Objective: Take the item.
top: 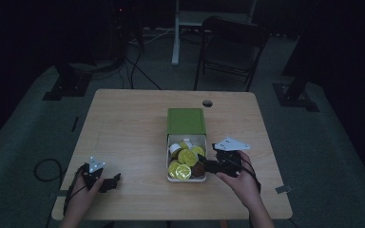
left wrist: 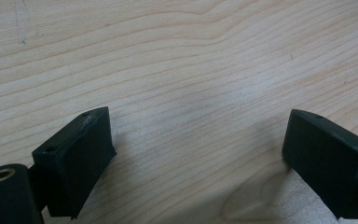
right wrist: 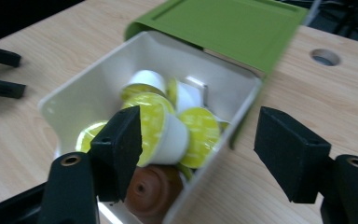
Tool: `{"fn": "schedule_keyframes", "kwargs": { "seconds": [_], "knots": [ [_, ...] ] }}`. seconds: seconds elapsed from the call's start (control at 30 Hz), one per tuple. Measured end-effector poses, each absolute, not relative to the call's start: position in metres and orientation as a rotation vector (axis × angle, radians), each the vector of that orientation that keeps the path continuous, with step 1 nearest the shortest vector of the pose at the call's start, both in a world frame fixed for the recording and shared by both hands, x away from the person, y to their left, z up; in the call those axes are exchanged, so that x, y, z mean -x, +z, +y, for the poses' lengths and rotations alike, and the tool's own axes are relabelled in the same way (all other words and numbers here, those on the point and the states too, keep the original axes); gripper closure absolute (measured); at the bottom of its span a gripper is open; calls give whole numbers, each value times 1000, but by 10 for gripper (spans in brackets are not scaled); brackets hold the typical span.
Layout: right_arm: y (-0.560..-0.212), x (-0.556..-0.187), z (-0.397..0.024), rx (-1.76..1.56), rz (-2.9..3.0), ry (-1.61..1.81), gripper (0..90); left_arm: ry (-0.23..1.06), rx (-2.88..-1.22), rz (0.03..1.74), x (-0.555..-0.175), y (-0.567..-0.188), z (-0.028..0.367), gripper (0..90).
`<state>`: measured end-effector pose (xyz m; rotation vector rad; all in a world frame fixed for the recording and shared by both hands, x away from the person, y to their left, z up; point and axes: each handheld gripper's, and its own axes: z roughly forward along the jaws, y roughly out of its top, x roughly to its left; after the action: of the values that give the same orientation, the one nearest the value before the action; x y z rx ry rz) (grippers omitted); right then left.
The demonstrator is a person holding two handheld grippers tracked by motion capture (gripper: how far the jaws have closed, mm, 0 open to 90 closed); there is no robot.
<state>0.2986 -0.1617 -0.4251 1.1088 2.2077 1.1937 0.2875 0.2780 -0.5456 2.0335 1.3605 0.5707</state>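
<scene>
— Capsules [top: 186, 159]: where are they, and what's each tool doing?

— Going from the left: the left tool [top: 115, 180] is released, spread wide over bare surface [left wrist: 191, 56], with nothing between its jaws. In the middle sits the white box [top: 168, 156], its green lid [top: 186, 120] slid back. The capsules are heaped inside it, most with yellow foil and one brown capsule [right wrist: 151, 189]. The right tool [right wrist: 198, 149] hangs at the box's right edge, also released; one jaw reaches in beside a tipped capsule [right wrist: 161, 130].

— How will one handle?

— Light, I'd judge, with thin walls and foil that dents, and fairly slick. Pinch gently across the cup's sides, below the rim, not on the foil.
</scene>
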Motion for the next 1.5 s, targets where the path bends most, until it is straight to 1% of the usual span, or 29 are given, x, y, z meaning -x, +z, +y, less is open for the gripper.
{"fn": "schedule_keyframes", "kwargs": {
  "seconds": [0.1, 0.5, 0.87, 1.5],
  "knots": [
    [-425, -299, -152, -1095, 2232, 1215, 342, 571, -2034, 1361, -287, -546, 278, 88],
    [-439, -290, -120, -1035, 2352, 1227, 332, 571, -2035, 1360, -287, -546, 278, 88],
    [-458, -287, -107, -1020, 2413, 1170, 320, 571, -2034, 1360, -287, -546, 278, 88],
    [-480, -284, -87, -984, 2473, 1089, 322, 571, -2034, 1360, -287, -546, 278, 88]
  ]
}}
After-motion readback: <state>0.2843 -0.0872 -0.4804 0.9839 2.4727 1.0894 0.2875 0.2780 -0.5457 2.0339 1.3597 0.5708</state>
